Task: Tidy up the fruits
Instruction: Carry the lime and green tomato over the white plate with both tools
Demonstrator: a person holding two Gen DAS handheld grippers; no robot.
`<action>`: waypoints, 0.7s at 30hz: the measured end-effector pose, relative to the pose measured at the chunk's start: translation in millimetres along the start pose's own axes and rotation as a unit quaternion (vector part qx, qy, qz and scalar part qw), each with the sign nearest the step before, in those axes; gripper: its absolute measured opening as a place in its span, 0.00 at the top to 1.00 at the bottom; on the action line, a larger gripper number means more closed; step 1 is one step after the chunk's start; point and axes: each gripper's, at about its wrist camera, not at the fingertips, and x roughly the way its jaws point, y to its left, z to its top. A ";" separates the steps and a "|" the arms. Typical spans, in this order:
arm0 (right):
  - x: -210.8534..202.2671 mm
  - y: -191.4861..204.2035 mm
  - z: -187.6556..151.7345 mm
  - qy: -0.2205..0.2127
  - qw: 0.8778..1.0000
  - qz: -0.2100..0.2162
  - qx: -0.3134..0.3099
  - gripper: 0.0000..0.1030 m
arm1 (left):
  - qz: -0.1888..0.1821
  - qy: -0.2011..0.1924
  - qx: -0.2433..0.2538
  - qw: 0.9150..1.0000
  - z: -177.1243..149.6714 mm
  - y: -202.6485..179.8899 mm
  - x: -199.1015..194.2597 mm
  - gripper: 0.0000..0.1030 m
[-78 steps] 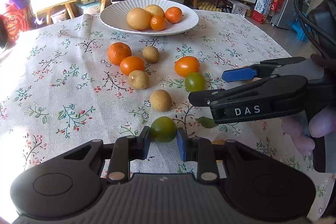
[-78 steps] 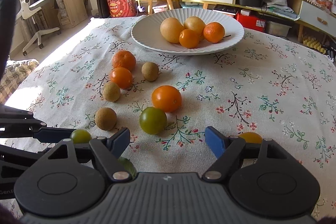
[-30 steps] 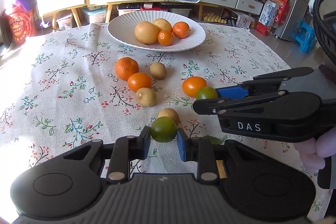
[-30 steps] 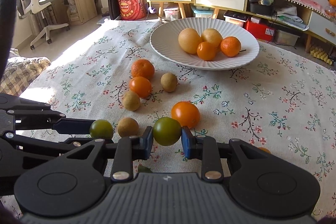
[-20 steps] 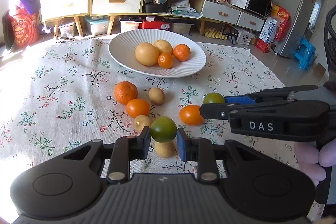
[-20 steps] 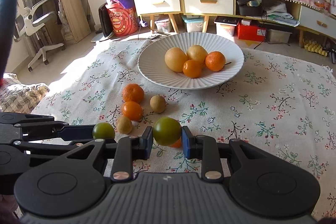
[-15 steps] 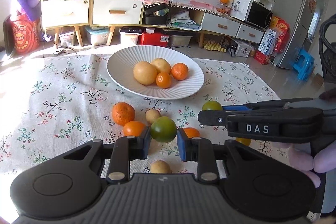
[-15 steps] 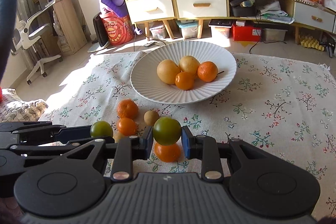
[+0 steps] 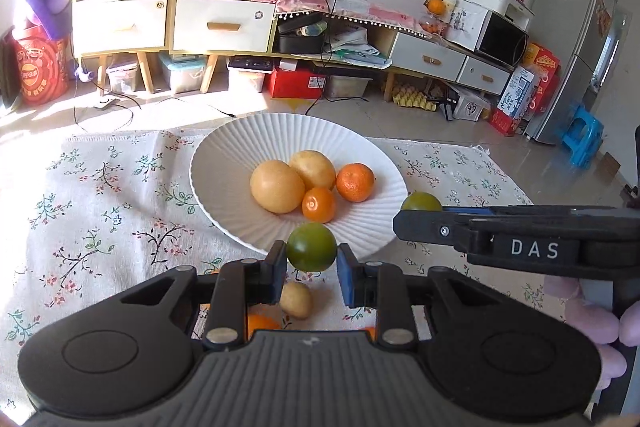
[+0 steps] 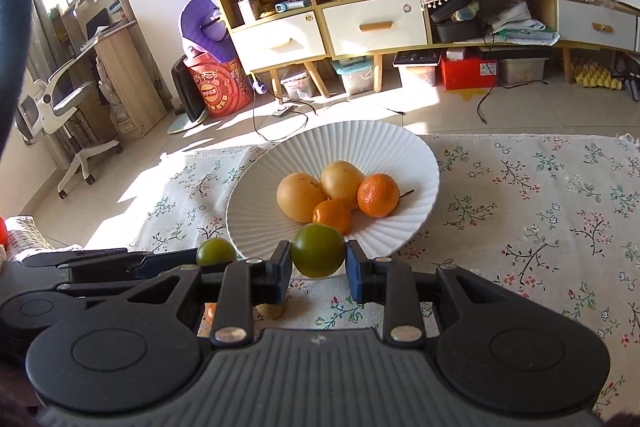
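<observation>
The left gripper [image 9: 312,269] is gripping a green citrus fruit [image 9: 311,247] between its blue pads, holding it in the air at the near rim of the white ribbed plate [image 9: 224,163]. The right gripper [image 10: 319,275] is likewise clamping a second green citrus fruit [image 10: 319,251], also at the plate's near edge. In the left wrist view the right gripper is showing from the side, marked "DAS", with its fruit just off the plate's right rim. The plate is sitting on a floral tablecloth [image 9: 100,211] and is carrying two pale yellow fruits [image 9: 277,186] and two orange mandarins [image 9: 355,182], clustered and touching. A small tan fruit [image 9: 296,299] and part of an orange fruit [image 9: 260,323] are lying on the cloth beneath the left gripper's fingers.
</observation>
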 end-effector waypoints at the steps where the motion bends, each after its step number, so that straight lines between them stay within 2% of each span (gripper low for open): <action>1: 2.0 -1.9 1.5 -0.001 1.000 0.003 0.004 0.75 | 0.001 -0.001 0.000 1.000 1.7 0.3 3.7 0.85; 14: 24.1 -25.0 7.7 0.009 1.000 -0.009 0.028 0.75 | 0.016 0.026 0.014 0.999 10.9 -4.3 44.9 0.85; 21: 31.3 -18.9 7.6 0.022 1.000 -0.022 0.007 0.75 | 0.024 0.038 0.015 0.999 12.6 -2.2 53.3 0.85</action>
